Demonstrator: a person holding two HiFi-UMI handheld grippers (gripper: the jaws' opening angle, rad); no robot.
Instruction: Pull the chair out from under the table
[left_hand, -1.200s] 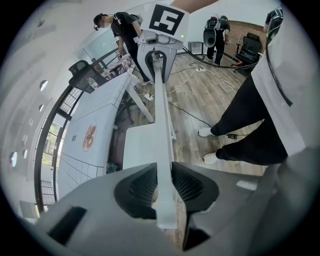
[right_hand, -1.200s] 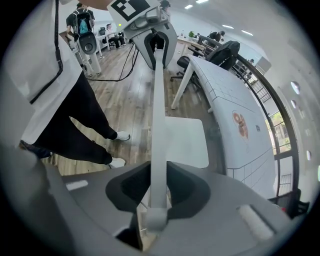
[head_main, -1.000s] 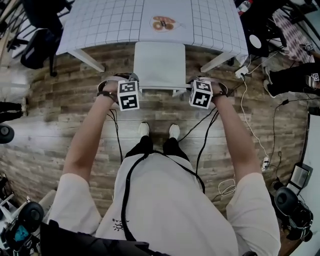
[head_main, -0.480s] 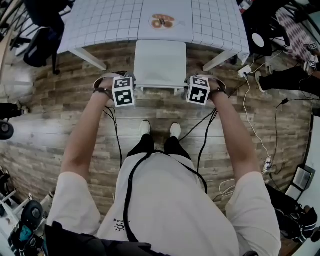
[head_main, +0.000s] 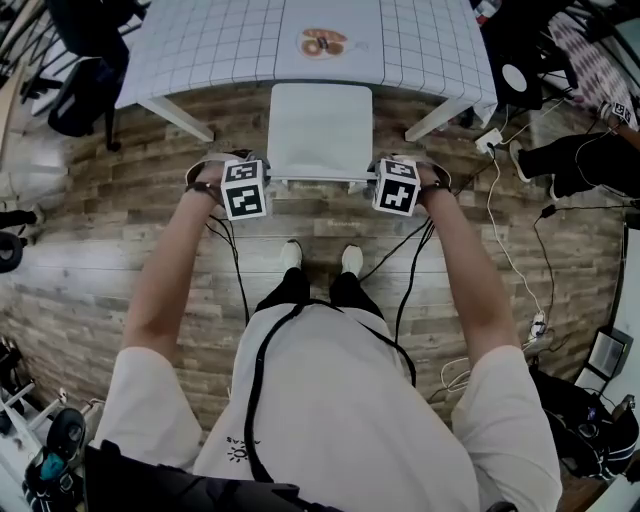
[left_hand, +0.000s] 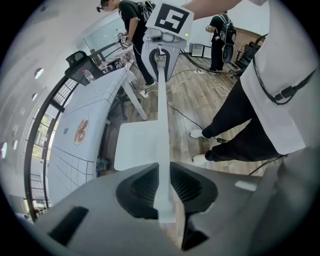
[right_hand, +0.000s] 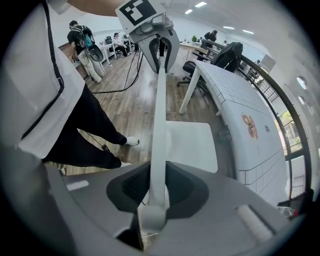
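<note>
A white chair (head_main: 320, 125) stands at the table (head_main: 200, 50) with the front of its seat under the table's edge. Both grippers hold the thin top rail of its backrest from above. My left gripper (head_main: 255, 178) is at the rail's left end; its jaws are closing, and in the left gripper view the rail (left_hand: 162, 125) runs between the pads of the left gripper (left_hand: 164, 187). My right gripper (head_main: 390, 180) is shut on the right end, where the rail (right_hand: 159, 115) sits clamped in the right gripper (right_hand: 157, 187). The seat (right_hand: 192, 145) lies below.
The table has a white grid cloth and a round picture (head_main: 322, 43) near its edge. My feet (head_main: 290, 257) stand just behind the chair on the wood floor. Cables and a power strip (head_main: 490, 140) lie at the right. A dark office chair (head_main: 75, 90) is at the left.
Both grippers stay on the chair's back rail and the chair stands where it was. A person's leg at the right edge has shifted.
</note>
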